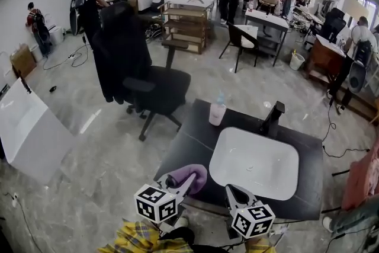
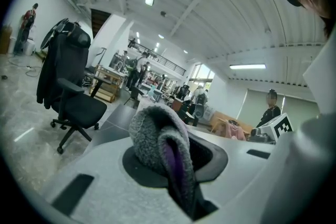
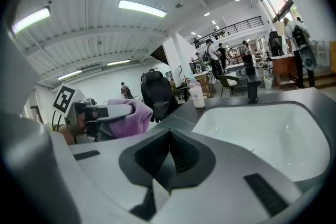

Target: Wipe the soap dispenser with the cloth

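Left tool (image 1: 186,182) is clamped on the purple cloth (image 1: 195,175) at the dark worktop's (image 1: 189,142) near edge; the right tool (image 1: 233,189) beside it has its jaws pressed together on themselves. Just beyond, the white sink basin (image 1: 254,166) sits sunk in the worktop. Farther back, at the far edge, stands the soap dispenser (image 1: 217,111) — pink in its lower body — well apart from both tools.
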A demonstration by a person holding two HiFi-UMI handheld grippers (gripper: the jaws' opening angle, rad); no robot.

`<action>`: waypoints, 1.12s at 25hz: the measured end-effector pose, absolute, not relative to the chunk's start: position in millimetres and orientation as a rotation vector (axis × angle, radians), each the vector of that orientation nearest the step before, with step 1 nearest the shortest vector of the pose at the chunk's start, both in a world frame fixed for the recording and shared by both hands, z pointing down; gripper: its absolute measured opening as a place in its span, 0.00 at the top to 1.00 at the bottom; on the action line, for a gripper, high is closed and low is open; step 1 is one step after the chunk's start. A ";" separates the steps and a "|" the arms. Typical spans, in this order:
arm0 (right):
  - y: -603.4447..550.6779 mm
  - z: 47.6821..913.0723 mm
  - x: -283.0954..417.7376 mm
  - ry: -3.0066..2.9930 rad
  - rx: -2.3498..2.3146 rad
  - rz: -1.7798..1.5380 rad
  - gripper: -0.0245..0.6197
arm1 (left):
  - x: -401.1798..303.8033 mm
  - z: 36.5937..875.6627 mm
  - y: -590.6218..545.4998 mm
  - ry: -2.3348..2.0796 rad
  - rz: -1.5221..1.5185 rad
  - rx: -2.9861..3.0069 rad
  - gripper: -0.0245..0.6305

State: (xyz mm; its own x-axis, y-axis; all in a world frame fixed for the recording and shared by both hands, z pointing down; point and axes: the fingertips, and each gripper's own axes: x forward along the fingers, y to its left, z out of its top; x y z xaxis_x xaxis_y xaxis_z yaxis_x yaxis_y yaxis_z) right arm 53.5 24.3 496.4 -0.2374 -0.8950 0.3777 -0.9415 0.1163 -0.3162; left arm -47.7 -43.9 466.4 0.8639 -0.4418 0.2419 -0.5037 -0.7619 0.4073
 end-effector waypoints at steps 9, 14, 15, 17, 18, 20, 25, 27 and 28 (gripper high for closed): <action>-33.8 496.7 40.3 -2.219 1.904 0.784 0.95 | -57.1 468.1 -106.5 -0.638 0.193 2.556 0.87; -55.8 488.6 42.1 -2.225 1.947 0.740 0.95 | -53.5 473.6 -129.5 -0.591 0.208 2.563 0.87; -59.9 486.3 43.8 -2.234 1.953 0.725 0.95 | -51.9 474.3 -133.8 -0.587 0.209 2.563 0.87; -67.4 481.7 50.9 -2.249 1.974 0.712 0.95 | -47.0 473.4 -140.3 -0.578 0.201 2.561 0.87; -70.2 480.1 55.3 -2.253 1.987 0.714 0.95 | -44.4 473.1 -142.2 -0.572 0.197 2.560 0.87; -75.4 477.6 64.4 -2.259 2.004 0.712 0.95 | -39.1 474.0 -145.5 -0.572 0.198 2.558 0.88; -95.3 470.5 88.9 -2.281 1.993 0.702 0.95 | -22.1 467.2 -160.2 -0.623 0.188 2.563 0.88; -102.7 466.4 97.5 -2.300 1.977 0.702 0.95 | -14.4 463.6 -165.6 -0.639 0.184 2.572 0.87; -107.1 462.7 101.6 -2.309 1.969 0.687 0.95 | -10.3 460.8 -170.0 -0.650 0.184 2.578 0.88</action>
State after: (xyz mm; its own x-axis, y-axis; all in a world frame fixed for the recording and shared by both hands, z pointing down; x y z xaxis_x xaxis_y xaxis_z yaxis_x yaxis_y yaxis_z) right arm 101.6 -107.1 462.7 -0.1987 -0.9324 0.3021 -0.9459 0.1017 -0.3082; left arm -10.3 -170.0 460.8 0.8785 -0.4142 0.2380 -0.4775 -0.7763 0.4115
